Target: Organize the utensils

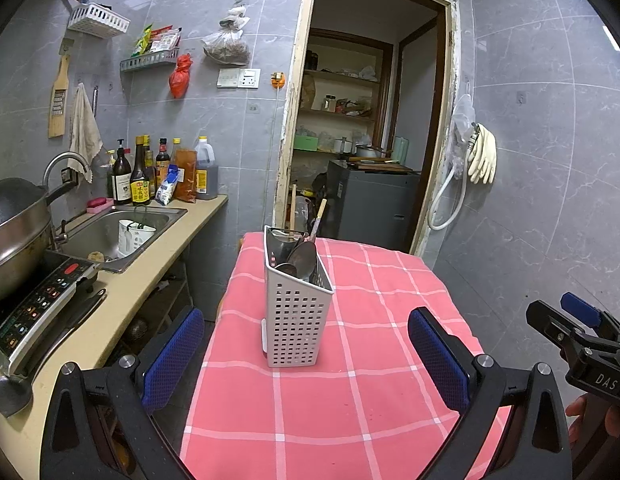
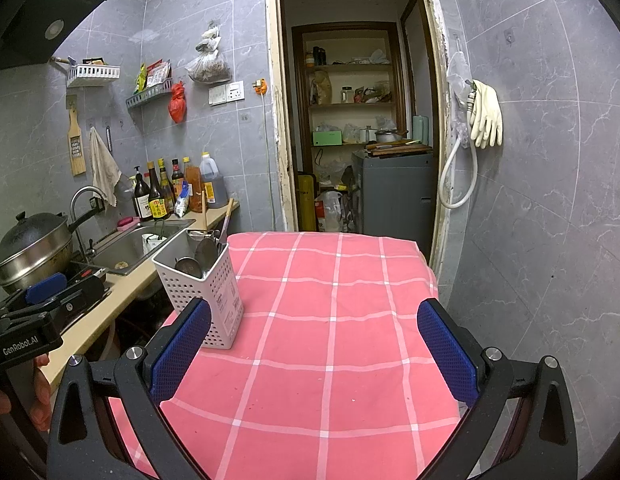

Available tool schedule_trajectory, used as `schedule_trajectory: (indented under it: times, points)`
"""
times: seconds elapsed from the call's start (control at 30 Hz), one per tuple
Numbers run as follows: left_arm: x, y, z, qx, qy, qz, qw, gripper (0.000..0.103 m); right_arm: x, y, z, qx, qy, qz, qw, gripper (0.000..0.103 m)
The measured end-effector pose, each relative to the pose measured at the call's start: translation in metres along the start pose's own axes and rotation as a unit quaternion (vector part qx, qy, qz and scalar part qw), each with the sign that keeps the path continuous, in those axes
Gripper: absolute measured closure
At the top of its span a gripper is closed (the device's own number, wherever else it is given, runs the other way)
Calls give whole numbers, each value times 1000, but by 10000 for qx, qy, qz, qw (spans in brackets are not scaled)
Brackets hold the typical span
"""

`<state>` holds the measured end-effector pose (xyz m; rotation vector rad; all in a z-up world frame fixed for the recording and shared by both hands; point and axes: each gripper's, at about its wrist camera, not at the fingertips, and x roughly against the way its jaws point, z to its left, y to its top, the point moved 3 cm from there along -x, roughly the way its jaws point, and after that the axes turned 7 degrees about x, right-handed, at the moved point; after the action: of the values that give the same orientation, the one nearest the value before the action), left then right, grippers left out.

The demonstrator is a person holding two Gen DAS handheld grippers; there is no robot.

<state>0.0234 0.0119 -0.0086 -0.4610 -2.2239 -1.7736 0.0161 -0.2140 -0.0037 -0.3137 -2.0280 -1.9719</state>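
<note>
A white perforated utensil caddy point(image 1: 296, 312) stands upright on the pink checked tablecloth point(image 1: 370, 360). Metal spoons point(image 1: 302, 258) and wooden-handled utensils point(image 1: 319, 216) stick out of its top. My left gripper point(image 1: 306, 354) is open just in front of the caddy, nothing between its blue pads point(image 1: 176, 356). In the right wrist view the caddy point(image 2: 202, 284) sits at the table's left side, just beyond my left fingertip. My right gripper point(image 2: 314, 354) is open over bare cloth point(image 2: 330, 320). The other gripper shows at each view's edge: the right one point(image 1: 582, 340) and the left one point(image 2: 38, 312).
A beige counter point(image 1: 122, 300) runs along the left with a steel sink point(image 1: 118, 232), sauce bottles point(image 1: 150, 176), a lidded pot point(image 1: 14, 224) and an induction hob point(image 1: 38, 312). Behind the table an open doorway point(image 1: 366, 120) leads to shelves and a grey appliance point(image 1: 370, 204). Rubber gloves point(image 1: 484, 154) hang at the right.
</note>
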Motion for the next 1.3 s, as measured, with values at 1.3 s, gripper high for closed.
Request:
schedule_trajectory:
  times: [1.3]
  points:
    - [0, 1, 0, -6, -15, 13, 10000, 0, -1, -1, 0, -1, -1, 19, 10000, 2]
